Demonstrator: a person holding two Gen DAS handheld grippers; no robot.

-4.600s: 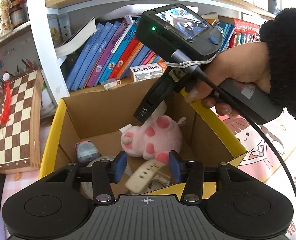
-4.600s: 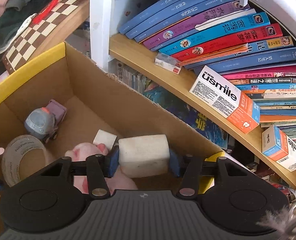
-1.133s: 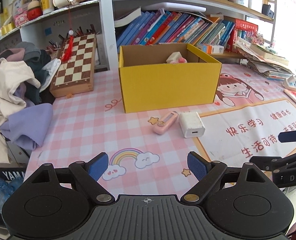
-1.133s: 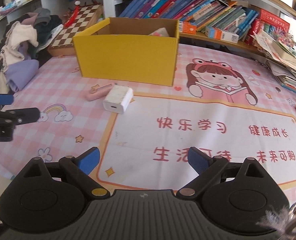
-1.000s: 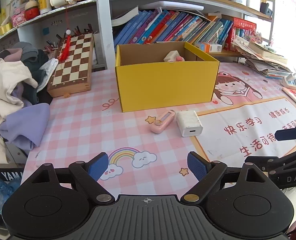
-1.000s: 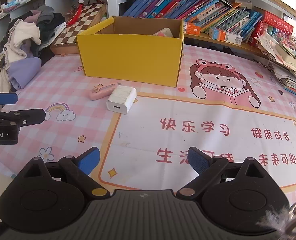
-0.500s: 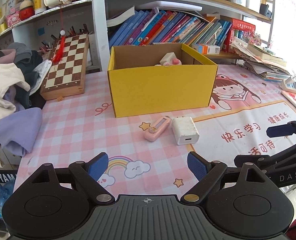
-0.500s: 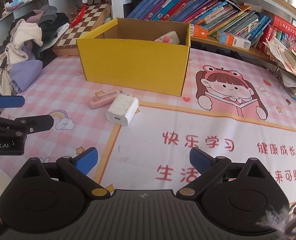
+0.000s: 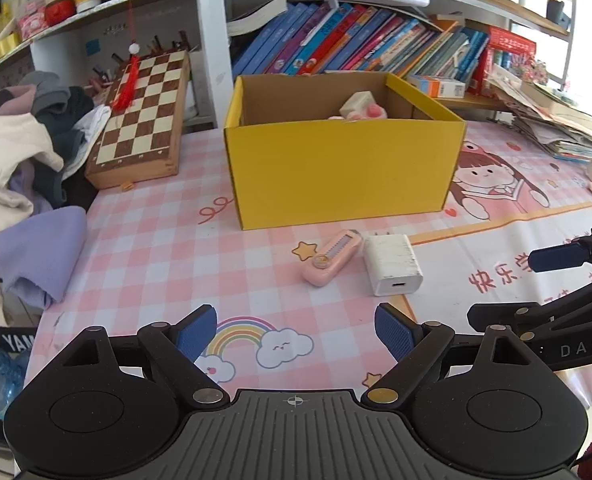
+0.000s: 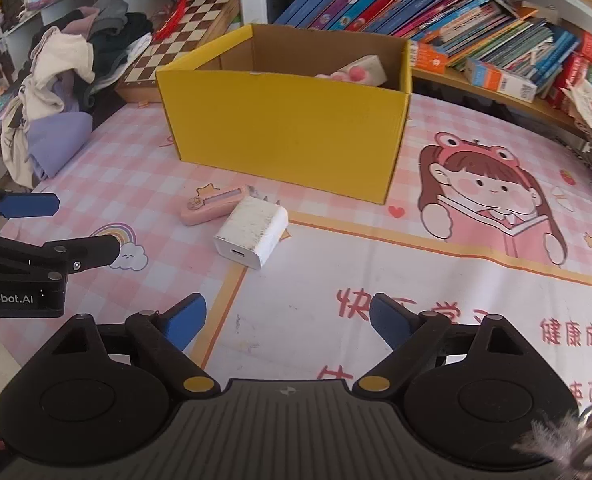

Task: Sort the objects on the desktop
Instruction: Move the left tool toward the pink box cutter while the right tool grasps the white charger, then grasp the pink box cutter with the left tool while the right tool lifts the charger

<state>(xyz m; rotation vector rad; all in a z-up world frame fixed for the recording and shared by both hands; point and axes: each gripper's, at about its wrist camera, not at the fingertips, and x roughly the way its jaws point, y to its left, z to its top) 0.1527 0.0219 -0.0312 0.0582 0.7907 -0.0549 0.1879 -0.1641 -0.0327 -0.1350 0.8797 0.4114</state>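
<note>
White charger [image 10: 251,237] beyond right gripper's [image 10: 288,322] spread fingers [image 10: 186,318]

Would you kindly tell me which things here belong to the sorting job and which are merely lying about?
Part of the job:
yellow cardboard box
pink slim gadget
white charger block

Lying about:
wooden chessboard
pile of clothes
shelved books
</note>
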